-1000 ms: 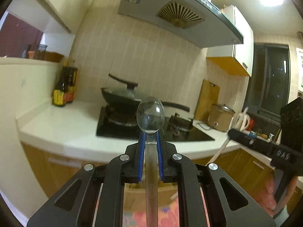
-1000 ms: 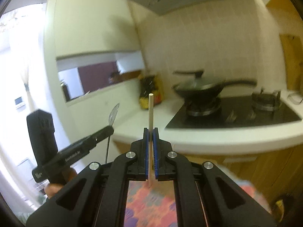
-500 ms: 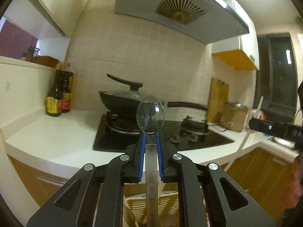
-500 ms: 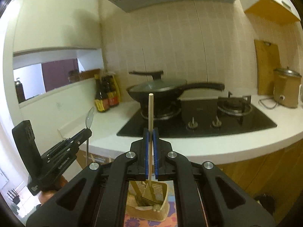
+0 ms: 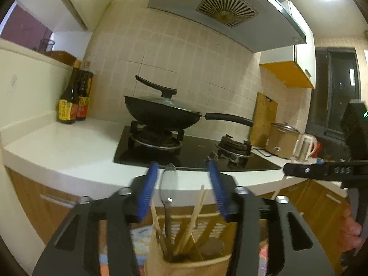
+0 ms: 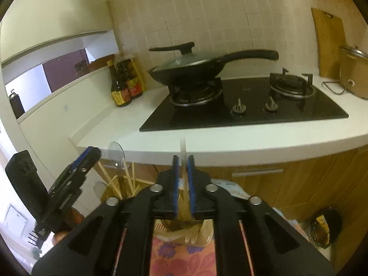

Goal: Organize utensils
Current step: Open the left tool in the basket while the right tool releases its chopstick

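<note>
Both utensils were at the point of release over the slatted beige plastic utensil holder point(image 5: 184, 261), which stood below the grippers on a floral-patterned cloth point(image 6: 184, 260).

The left gripper point(image 5: 182, 184) was opening — its blue-padded jaws stood well apart, and the clear-bowled spoon with a grey metal handle point(image 5: 168, 184) stood upright between them without either pad touching it. Its handle ran down into the holder among several pale wooden chopsticks point(image 5: 193, 216) that leaned there already. By my reading the spoon was delivered, or dropping its last bit.

The right gripper point(image 6: 183, 161) was also opening, though only a little. A single pale chopstick point(image 6: 183, 145) stood between its blue pads, blurred; the gap beside it looked slim, and I could not tell for certain whether the pads had fully let go. Its lower end pointed toward the holder beneath.

So the task looked well advanced: the holder held a cluster of chopsticks, the spoon had joined them, and the last chopstick was about to follow. What was left, judging from these views, was to clear both grippers upward without snagging the standing handles. Whether other utensils waited elsewhere could not be seen — the white counter point(image 6: 128, 124) beside the black glass hob point(image 6: 253, 112) showed none.
</note>
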